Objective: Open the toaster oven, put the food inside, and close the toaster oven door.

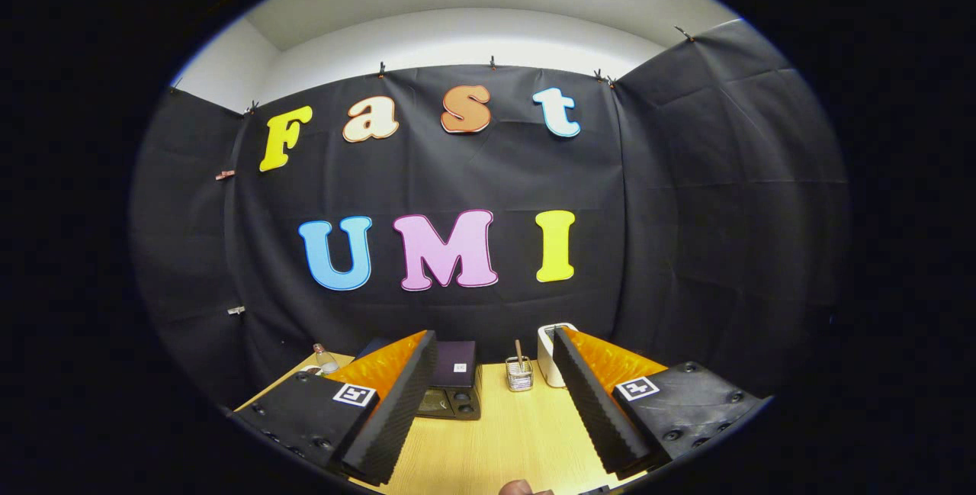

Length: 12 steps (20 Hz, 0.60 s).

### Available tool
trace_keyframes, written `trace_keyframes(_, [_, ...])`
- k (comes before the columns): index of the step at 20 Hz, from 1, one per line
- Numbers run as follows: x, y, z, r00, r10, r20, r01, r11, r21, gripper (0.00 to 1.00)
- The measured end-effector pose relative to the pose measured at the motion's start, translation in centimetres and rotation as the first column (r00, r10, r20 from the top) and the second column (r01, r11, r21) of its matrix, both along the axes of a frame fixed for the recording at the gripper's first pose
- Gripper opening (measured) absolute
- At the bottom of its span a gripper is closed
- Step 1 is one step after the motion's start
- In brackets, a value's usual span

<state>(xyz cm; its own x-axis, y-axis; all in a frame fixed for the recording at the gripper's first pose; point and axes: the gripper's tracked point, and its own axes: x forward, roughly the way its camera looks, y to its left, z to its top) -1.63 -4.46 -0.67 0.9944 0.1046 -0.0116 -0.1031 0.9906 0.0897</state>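
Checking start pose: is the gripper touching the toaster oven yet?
Apart. In the gripper view the gripper is open, holding nothing, and bare table shows between the fingertips and the toaster oven, which stands beyond them near the wall.

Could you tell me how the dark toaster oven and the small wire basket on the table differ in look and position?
The toaster oven is a dark, solid box, partly hidden behind the left finger; the wire basket is small, see-through mesh with a stick standing in it. The oven is far bulkier than the basket. Both sit on the wooden table, beyond the open gripper, whose fingers hold nothing.
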Motion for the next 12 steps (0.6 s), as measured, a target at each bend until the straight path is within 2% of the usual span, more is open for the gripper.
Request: trace_keyframes(12, [0.8,-2.6,-0.7,0.999,-0.031,-0.009,0.031,0.999,0.015,0.98])
